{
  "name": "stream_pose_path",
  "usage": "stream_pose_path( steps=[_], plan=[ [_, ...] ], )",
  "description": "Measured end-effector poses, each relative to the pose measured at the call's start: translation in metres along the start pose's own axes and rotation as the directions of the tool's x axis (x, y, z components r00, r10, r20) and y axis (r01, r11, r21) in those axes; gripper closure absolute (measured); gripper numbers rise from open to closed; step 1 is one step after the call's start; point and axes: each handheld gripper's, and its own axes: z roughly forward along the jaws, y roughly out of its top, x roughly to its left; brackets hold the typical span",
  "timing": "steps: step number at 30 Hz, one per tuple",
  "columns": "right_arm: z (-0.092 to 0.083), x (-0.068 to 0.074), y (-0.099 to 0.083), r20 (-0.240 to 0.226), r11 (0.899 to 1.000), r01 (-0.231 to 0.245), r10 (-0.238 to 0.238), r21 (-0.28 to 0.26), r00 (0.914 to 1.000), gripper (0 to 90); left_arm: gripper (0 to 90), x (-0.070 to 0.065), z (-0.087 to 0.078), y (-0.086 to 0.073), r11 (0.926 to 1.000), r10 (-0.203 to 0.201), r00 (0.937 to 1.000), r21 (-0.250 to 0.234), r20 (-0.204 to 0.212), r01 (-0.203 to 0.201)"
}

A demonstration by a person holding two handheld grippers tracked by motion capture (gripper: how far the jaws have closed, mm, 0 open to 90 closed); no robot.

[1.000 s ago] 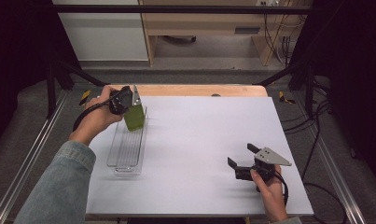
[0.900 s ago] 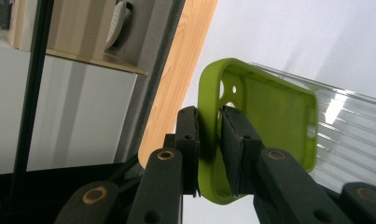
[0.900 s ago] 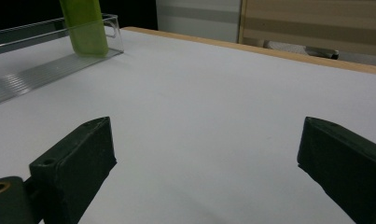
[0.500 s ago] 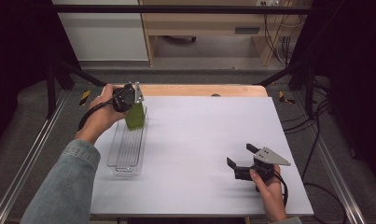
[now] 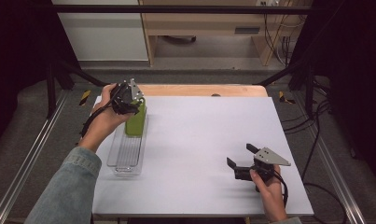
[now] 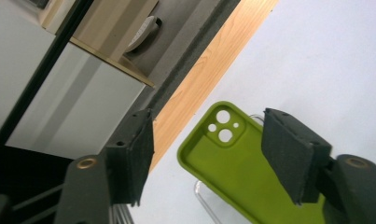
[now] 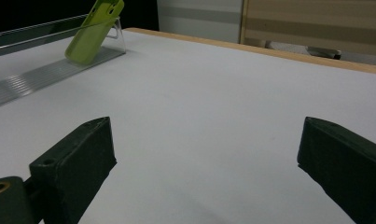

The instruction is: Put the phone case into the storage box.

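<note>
The left hand (image 5: 112, 112) holds the left gripper (image 6: 209, 156) over the tray's (image 5: 122, 161) far end. Its jaws have just been opening; the green case (image 6: 232, 163) leans between them, untouched.

Left claw (image 6: 209, 158) just opened, pads clear of green phone case (image 6: 232, 172) lying between them (camera holes up), leaning on clear tray (image 6: 206, 205); white surface (image 6: 325, 60) beyond, wooden edge (image 6: 209, 79).
</note>
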Motion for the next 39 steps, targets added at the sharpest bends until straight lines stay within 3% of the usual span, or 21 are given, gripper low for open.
stream_pose_path(
  steps=[2,5,9,13,20,23,30,39],
  plan=[
    [0.000,0.000,0.000,0.000,1.000,0.000,0.000,0.000,1.0000,4.2,30.8,-0.001,-0.002,0.001,0.9999,-0.017,0.9999,-0.003,-0.002,0.017],
    [0.000,0.000,0.000,0.000,1.000,-0.001,0.001,0.001,1.0000,4.2,27.5,-0.002,-0.004,0.001,0.9971,-0.074,0.9972,-0.016,0.013,0.074],
    [0.000,0.000,0.000,0.000,1.000,0.001,-0.001,0.000,1.0000,4.2,24.6,-0.001,-0.006,0.001,0.9817,-0.187,0.9810,-0.028,0.054,0.188],
    [-0.001,0.000,0.000,0.003,1.000,0.002,-0.002,-0.001,1.0000,4.2,20.5,-0.002,-0.008,0.001,0.9651,-0.255,0.9635,-0.040,0.082,0.259],
    [-0.001,0.000,0.000,0.003,1.000,0.003,-0.003,0.000,1.0000,4.2,16.1,-0.009,-0.010,0.002,0.9599,-0.268,0.9600,-0.062,0.082,0.273],
    [-0.001,0.000,0.000,0.005,1.000,0.003,-0.003,-0.001,1.0000,4.2,15.1,-0.012,-0.011,0.002,0.9540,-0.283,0.9547,-0.076,0.092,0.290],
    [-0.001,0.000,0.000,0.006,1.000,0.004,-0.004,-0.001,1.0000,4.1,11.7,-0.020,-0.010,0.004,0.9526,-0.283,0.9541,-0.086,0.097,0.292],
    [-0.001,0.000,0.001,0.008,1.000,0.000,0.000,-0.003,1.0000,3.8,7.5,-0.034,-0.015,0.008,0.9408,-0.303,0.9436,-0.115,0.133,0.319]
  ],
)
